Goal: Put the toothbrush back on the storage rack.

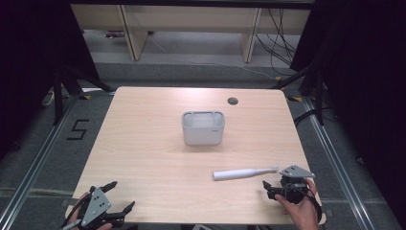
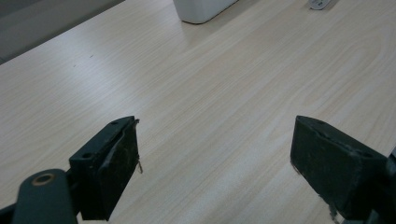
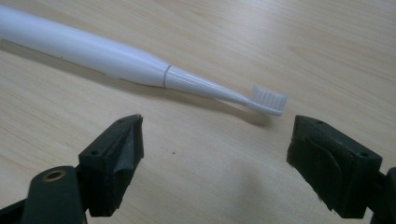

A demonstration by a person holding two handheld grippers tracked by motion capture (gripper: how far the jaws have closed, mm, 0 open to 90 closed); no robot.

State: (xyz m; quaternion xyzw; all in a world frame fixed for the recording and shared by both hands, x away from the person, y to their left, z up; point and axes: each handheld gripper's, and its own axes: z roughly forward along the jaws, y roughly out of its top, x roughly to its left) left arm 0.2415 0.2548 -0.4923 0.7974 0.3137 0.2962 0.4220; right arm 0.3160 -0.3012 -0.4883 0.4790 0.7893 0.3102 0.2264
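Black fingers (image 3: pixel 116 158), grey tri plates (image 1: pixel 95 206)

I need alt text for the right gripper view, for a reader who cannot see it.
A white electric toothbrush lies on a light wooden table, its brush head towards the right. Below it, the right gripper has its two black jaws wide open, holding nothing.
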